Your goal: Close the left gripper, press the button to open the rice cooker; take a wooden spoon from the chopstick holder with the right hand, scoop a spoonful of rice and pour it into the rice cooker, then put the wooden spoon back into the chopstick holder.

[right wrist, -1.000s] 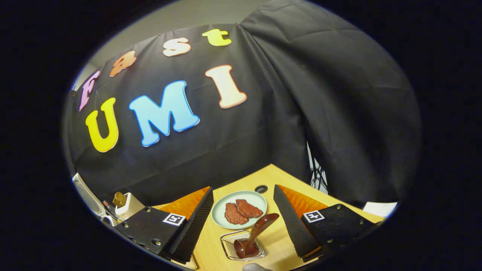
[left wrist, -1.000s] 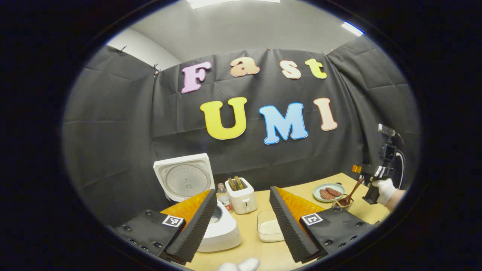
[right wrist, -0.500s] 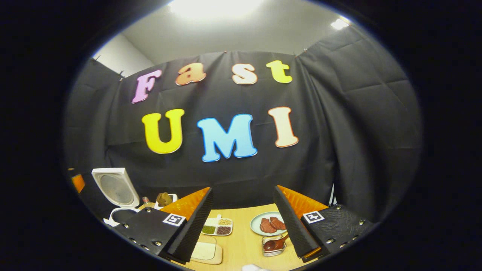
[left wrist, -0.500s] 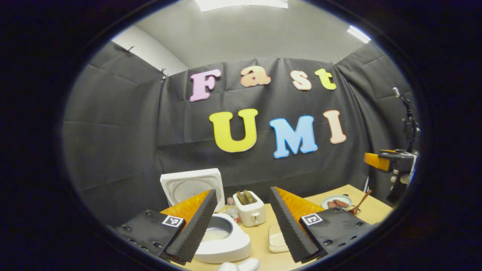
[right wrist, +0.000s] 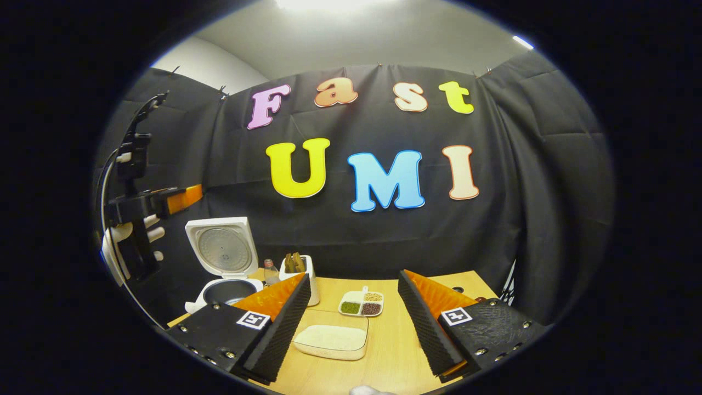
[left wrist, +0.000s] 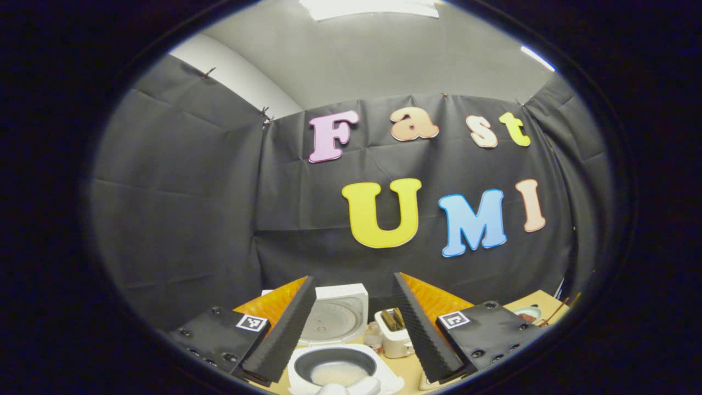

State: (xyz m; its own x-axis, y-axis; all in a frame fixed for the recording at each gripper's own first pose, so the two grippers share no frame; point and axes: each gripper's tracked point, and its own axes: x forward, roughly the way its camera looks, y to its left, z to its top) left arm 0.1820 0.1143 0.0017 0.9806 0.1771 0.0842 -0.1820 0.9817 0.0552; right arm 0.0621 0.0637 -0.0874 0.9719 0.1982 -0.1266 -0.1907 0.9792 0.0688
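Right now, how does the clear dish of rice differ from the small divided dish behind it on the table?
The clear dish of rice is the larger one and holds one pale, even layer, while the small divided dish is split into compartments with green, tan and dark fillings. The clear dish of rice lies nearer the right gripper; the small divided dish sits farther back. Both rest flat on the wooden table.

- The right gripper (right wrist: 354,323) hangs over the wooden table (right wrist: 395,356), jaws apart and holding nothing.
- A clear dish of rice (right wrist: 330,337) lies between its fingers.
- The rice cooker (right wrist: 224,263) stands lid-up at left, beside the toaster (right wrist: 299,270).
- The left gripper (right wrist: 153,204) hovers above the cooker.
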